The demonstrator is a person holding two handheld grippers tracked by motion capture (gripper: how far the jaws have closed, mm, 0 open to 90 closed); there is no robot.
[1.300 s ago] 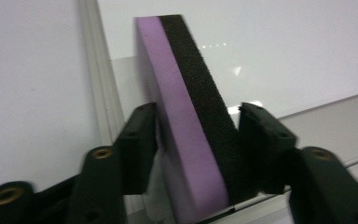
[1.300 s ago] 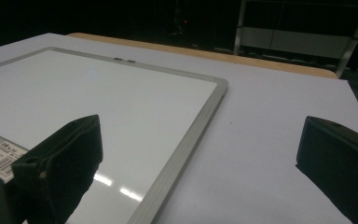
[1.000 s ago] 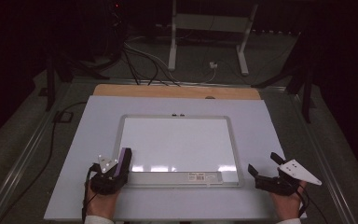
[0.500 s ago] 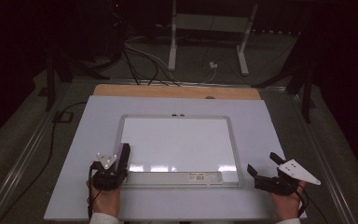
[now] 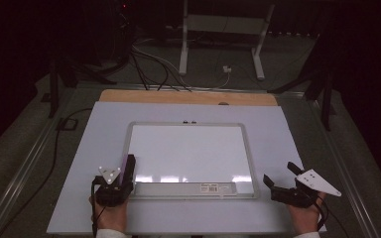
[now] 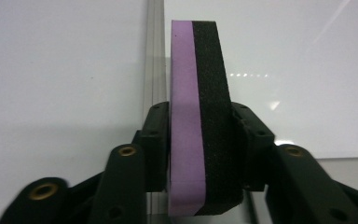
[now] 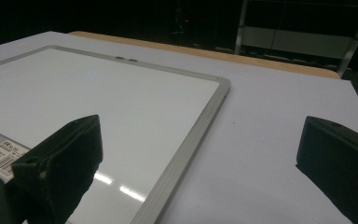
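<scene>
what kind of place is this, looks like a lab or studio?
Probably a lab or recording setup rather than a home or office: a whiteboard lies flat on a white-covered table, loose cables trail over the floor behind, a metal stand is beyond, and the surroundings are dark.

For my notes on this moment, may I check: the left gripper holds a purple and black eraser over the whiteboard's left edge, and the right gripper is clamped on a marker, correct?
Not quite. The left gripper does hold the purple and black eraser over the whiteboard's left edge, but the right gripper holds no marker: the right gripper view shows its jaws wide apart with nothing between them.
</scene>
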